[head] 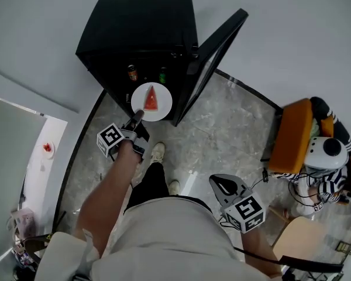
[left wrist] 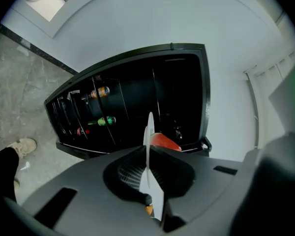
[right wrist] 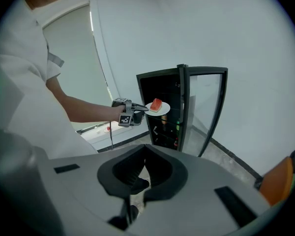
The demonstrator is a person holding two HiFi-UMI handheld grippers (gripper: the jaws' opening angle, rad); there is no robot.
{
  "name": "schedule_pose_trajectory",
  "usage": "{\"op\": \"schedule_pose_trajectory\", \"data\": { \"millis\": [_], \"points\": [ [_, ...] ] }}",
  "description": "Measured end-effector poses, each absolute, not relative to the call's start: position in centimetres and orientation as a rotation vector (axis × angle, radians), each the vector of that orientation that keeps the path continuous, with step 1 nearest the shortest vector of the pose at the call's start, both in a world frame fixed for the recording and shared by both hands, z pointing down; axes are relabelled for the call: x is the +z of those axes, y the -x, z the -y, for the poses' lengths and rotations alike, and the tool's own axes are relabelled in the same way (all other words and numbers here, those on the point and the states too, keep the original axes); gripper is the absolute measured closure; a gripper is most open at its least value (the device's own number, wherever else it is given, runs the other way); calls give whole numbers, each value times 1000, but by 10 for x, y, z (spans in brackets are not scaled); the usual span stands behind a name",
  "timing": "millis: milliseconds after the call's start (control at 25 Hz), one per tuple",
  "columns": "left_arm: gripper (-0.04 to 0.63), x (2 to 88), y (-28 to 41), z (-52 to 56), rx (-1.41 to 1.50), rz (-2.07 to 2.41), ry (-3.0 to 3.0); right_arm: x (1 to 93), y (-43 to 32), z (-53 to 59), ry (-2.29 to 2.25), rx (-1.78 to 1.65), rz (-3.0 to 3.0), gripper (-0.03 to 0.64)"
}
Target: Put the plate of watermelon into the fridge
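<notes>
A white plate (head: 159, 109) carrying a red watermelon wedge (head: 151, 99) hovers in front of the open black fridge (head: 137, 28). My left gripper (head: 136, 117) is shut on the plate's near rim. In the left gripper view the plate (left wrist: 149, 149) shows edge-on between the jaws, with the watermelon (left wrist: 165, 141) to its right and the fridge interior (left wrist: 137, 102) behind. The right gripper view shows the plate (right wrist: 162, 110) level before the fridge (right wrist: 160, 90). My right gripper (head: 222, 184) hangs low at my right side, shut with nothing in it.
The fridge door (head: 213, 57) stands open to the right. Bottles (head: 132, 72) lie on the fridge shelves. An orange chair (head: 292, 134) and a seated person (head: 324, 157) are at the right. A white counter (head: 44, 157) stands at the left.
</notes>
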State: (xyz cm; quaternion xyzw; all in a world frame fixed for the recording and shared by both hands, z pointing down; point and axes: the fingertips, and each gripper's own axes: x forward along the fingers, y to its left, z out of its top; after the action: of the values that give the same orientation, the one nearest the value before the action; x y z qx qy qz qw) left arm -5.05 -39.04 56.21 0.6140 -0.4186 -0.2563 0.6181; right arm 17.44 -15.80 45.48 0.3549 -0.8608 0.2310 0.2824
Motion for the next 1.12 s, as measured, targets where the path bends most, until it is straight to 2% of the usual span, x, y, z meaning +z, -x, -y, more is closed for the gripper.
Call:
{"op": "schedule_pose_trajectory", "data": {
  "millis": [400, 640, 1120],
  "points": [
    [572, 621, 58, 500, -561, 997, -1357, 447, -165, 213, -1071, 690, 2202, 601],
    [572, 689, 42, 568, -504, 1003, -1314, 479, -170, 248, -1107, 779, 2107, 601],
    [571, 682, 50, 595, -469, 1050, -1324, 456, -164, 225, -1164, 825, 2064, 601]
  ]
}}
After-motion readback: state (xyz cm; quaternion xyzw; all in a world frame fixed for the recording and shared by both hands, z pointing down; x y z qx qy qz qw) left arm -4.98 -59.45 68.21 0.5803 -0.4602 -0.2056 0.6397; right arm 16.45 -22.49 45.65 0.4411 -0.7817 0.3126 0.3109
